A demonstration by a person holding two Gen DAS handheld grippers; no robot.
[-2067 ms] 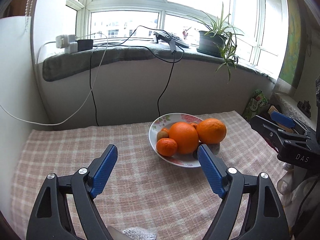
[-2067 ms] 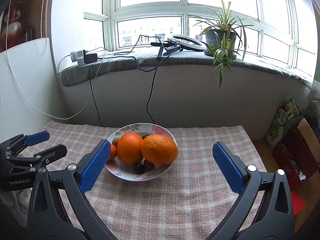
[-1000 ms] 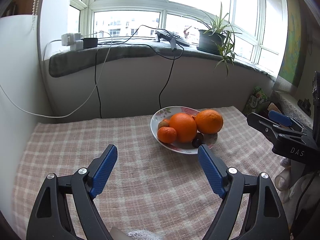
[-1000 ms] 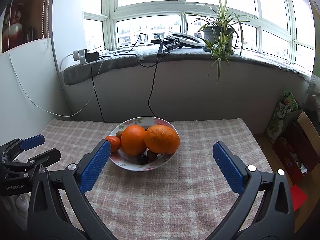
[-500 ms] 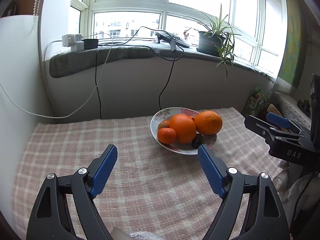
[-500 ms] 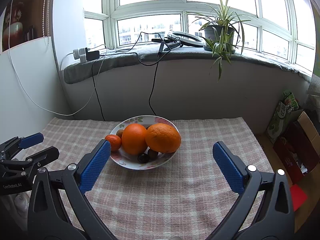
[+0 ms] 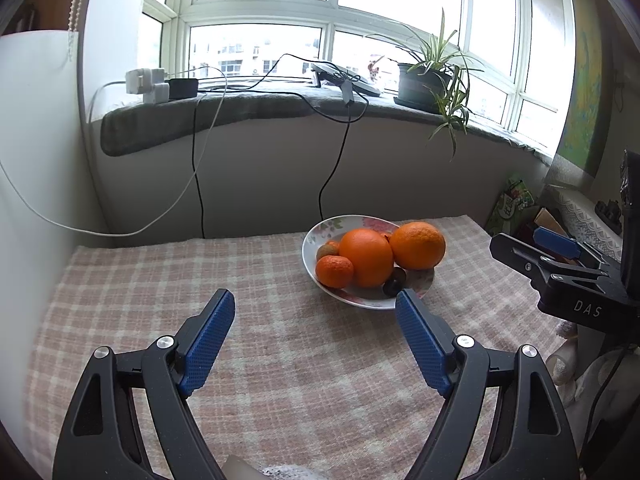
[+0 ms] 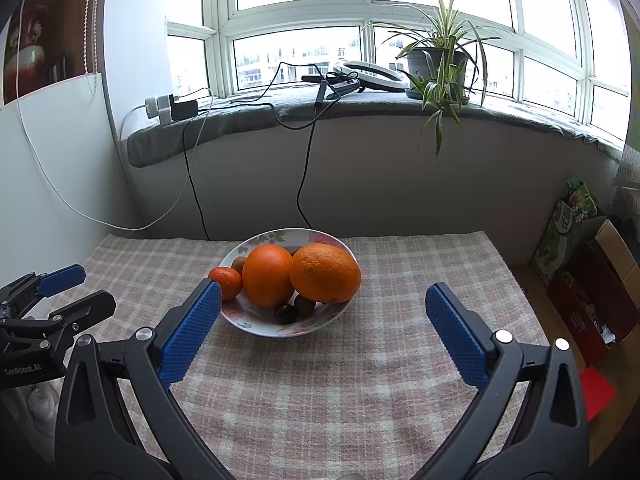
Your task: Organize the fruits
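A floral white bowl (image 7: 316,236) (image 8: 308,330) stands on the checked tablecloth. It holds two large oranges (image 7: 368,256) (image 8: 325,273), a small mandarin (image 7: 334,271) (image 8: 226,282), a brown kiwi (image 7: 327,249) and dark small fruits (image 8: 286,313). My left gripper (image 7: 314,320) is open and empty, above the cloth, short of the bowl and to its left. My right gripper (image 8: 322,312) is open and empty, with the bowl between and beyond its fingertips. Each gripper shows in the other's view, the right one (image 7: 560,256) and the left one (image 8: 56,292).
The checked tablecloth (image 7: 160,280) covers the table up to a white wall. A grey windowsill (image 8: 280,112) carries cables, chargers, a ring lamp and a potted plant (image 8: 440,64). Boxes and packages (image 8: 580,248) stand on the floor at the right.
Both grippers drew back a little from the bowl, then eased forward again. Both stayed open. The fruits in the bowl have not moved.
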